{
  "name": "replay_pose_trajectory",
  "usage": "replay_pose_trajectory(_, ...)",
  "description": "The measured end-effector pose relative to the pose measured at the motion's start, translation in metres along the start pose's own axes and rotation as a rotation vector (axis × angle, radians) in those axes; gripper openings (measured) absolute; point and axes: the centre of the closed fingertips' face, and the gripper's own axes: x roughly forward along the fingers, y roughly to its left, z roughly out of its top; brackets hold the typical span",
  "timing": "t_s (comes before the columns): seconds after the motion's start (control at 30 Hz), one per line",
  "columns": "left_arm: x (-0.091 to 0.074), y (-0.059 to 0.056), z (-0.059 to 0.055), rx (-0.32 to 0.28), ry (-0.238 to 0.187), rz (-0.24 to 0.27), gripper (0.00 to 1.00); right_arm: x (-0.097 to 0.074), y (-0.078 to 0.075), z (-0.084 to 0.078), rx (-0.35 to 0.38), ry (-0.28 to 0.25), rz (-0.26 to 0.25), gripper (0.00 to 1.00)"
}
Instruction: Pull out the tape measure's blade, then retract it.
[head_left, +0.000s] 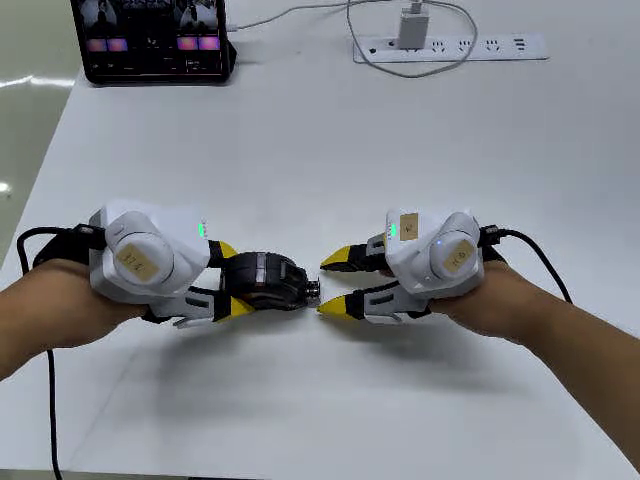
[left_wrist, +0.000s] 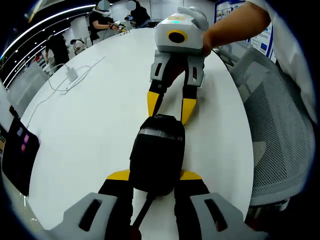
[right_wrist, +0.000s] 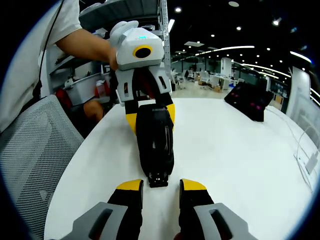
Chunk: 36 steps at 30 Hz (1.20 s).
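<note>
A black tape measure (head_left: 265, 281) lies on its side just above the white table (head_left: 400, 150), with my left gripper (head_left: 235, 279) shut on its case. In the left gripper view the case (left_wrist: 156, 152) sits between the yellow-tipped jaws of the left gripper (left_wrist: 155, 175). My right gripper (head_left: 330, 283) faces it from the right and stands open. The blade's end hook (right_wrist: 158, 180) points at the gap of the right gripper (right_wrist: 161, 186), just ahead of its tips, and is not gripped. No blade length shows outside the case.
A black tablet (head_left: 152, 40) stands at the table's far left. A white power strip (head_left: 450, 47) with a charger and cable lies at the far right. A mesh chair (left_wrist: 270, 125) stands beside the table edge.
</note>
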Motion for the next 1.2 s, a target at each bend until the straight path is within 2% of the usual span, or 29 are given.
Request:
replay_pose_trajectory(0.37, 0.0, 0.0, 0.0, 0.001, -0.001, 0.001, 0.26, 0.006, 0.001, 0.004, -0.01, -0.008, 0.018, 0.17)
replay_pose_trajectory(0.67, 0.0, 0.0, 0.0, -0.001, -0.004, 0.0, 0.26, 0.011, 0.005, 0.002, -0.021, 0.002, 0.036, 0.13)
replay_pose_trajectory(0.97, 0.0, 0.0, 0.001, 0.001, -0.006, 0.001, 0.26, 0.01, 0.005, 0.002, -0.001, 0.001, 0.043, 0.12)
replay_pose_trajectory(1.2, 0.0, 0.0, 0.0, 0.003, -0.007, -0.006, 0.26, 0.009, 0.004, 0.001, -0.017, 0.025, 0.038, 0.1)
